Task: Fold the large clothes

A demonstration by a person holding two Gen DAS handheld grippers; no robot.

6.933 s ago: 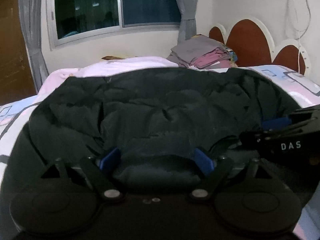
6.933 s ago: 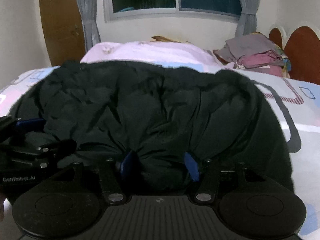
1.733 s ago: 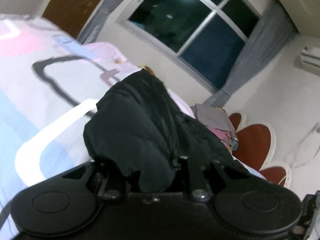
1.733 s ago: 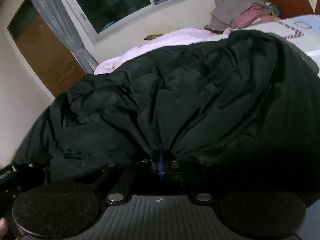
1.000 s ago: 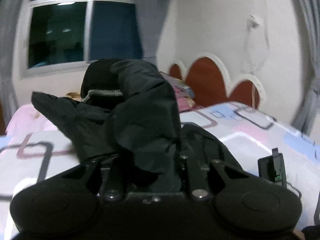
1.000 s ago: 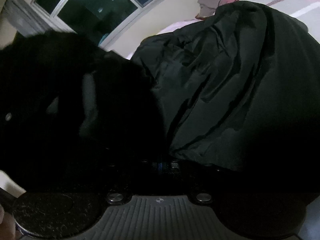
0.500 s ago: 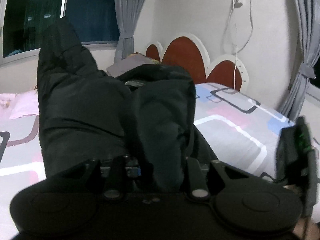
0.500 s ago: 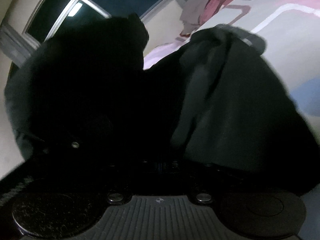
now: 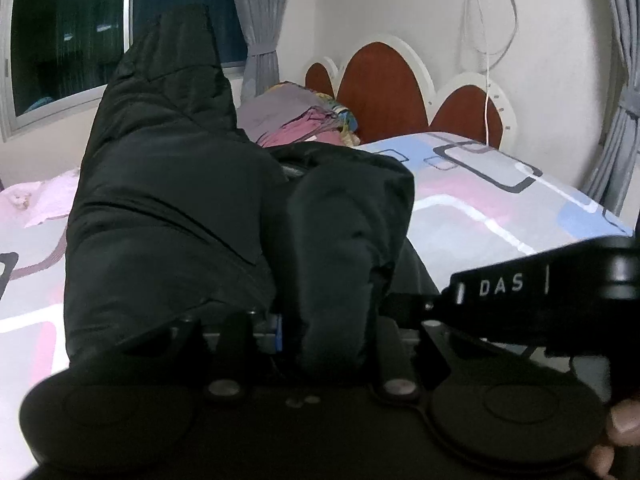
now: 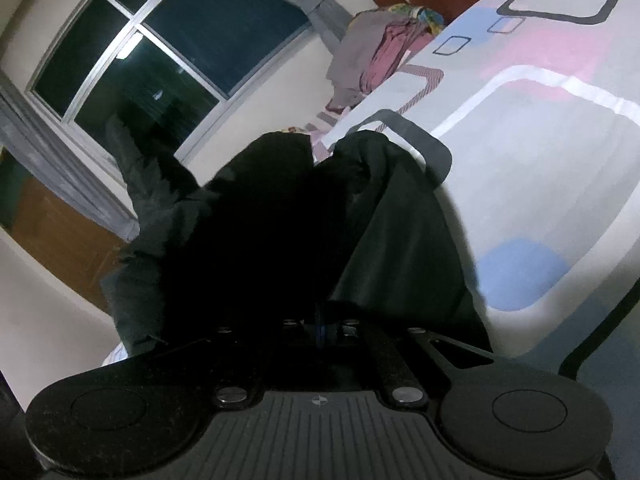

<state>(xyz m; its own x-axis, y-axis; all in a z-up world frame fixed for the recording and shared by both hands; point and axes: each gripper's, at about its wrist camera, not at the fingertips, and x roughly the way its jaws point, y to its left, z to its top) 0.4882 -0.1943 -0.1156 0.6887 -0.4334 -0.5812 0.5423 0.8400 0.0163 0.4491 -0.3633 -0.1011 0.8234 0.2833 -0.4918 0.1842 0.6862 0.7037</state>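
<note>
A large black padded jacket [image 9: 180, 200] is lifted off the patterned bed [image 9: 500, 208] and hangs bunched from both grippers. My left gripper [image 9: 280, 326] is shut on a thick fold of it; cloth covers the fingertips. My right gripper [image 10: 320, 326] is shut on another edge of the jacket [image 10: 288, 232], which drapes down in front of it. The right gripper's body [image 9: 540, 292], marked DAS, shows close at the right of the left wrist view.
A pile of folded grey and pink clothes [image 9: 296, 116] lies by the red and white headboard [image 9: 380, 88]. A dark window [image 9: 68, 48] with grey curtains is behind. A white cable [image 9: 488, 52] hangs on the wall. A brown door [image 10: 52, 232] stands left.
Both grippers closed on the jacket, lifted it off the bed and swung it right, towards the headboard side. The two grippers have come close together.
</note>
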